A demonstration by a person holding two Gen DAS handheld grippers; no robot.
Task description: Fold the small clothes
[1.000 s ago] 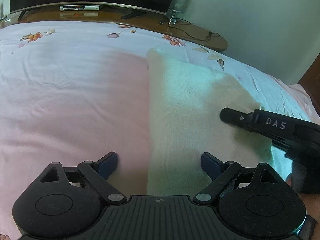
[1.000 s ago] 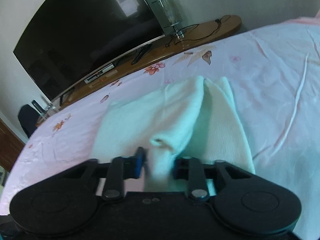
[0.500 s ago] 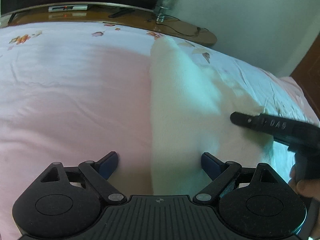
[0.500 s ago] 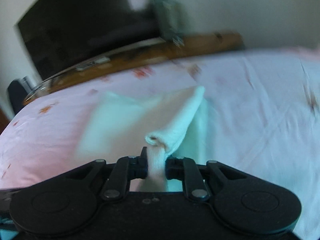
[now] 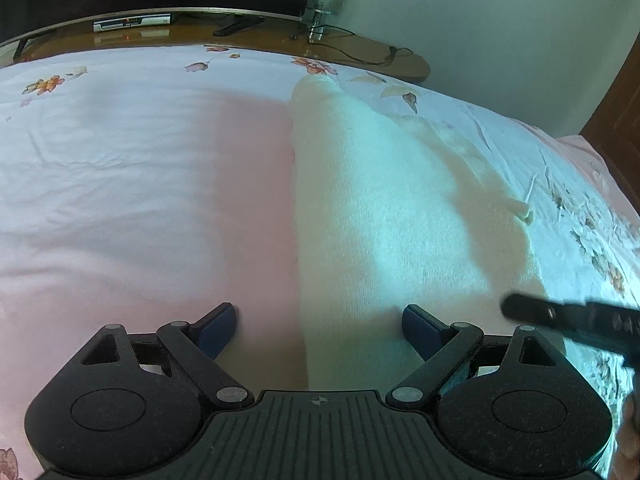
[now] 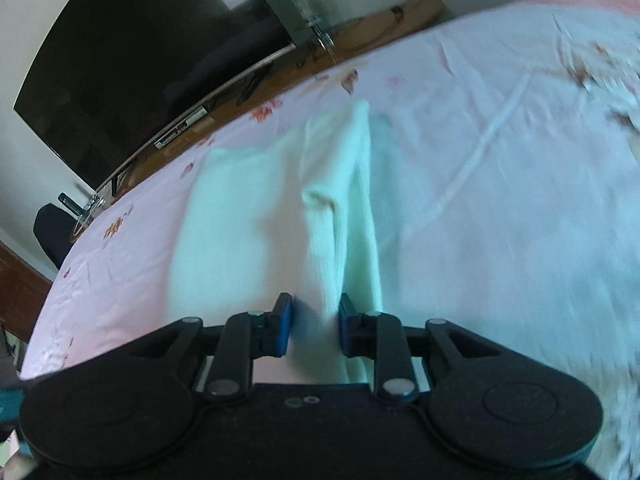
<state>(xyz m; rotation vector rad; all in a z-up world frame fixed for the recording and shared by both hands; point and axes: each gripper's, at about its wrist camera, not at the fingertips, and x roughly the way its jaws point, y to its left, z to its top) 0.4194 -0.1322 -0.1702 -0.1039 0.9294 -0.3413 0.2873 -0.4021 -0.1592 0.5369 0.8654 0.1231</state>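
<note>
The small garment (image 5: 380, 208) is a pale cream knitted piece and it lies flat on the pink flowered bed sheet (image 5: 140, 168), with one side already turned over the middle, so a long soft ridge runs along it. In the right wrist view the same garment (image 6: 256, 216) shows this turned flap as a loose, rounded roll.

The left gripper (image 5: 320, 322) hovers low over the near end of the garment with its jaws spread wide; nothing is between the pads, and the cloth's left edge passes under the gap. The jaws of the right gripper (image 6: 314, 322) are opening at this moment: the flap still hangs between the two blue pads, but there is a visible gap at the left pad, so I judge the cloth is being let go and no longer pinched.

The cloth looks light, soft and without any stiffness. It will sag and wrinkle when lifted, and a thick knit can slip out from a shallow pinch. The best place to take hold seems to be an edge or a corner, with both layers inside the pads, and to move it low over the sheet so the fold does not open again
</note>
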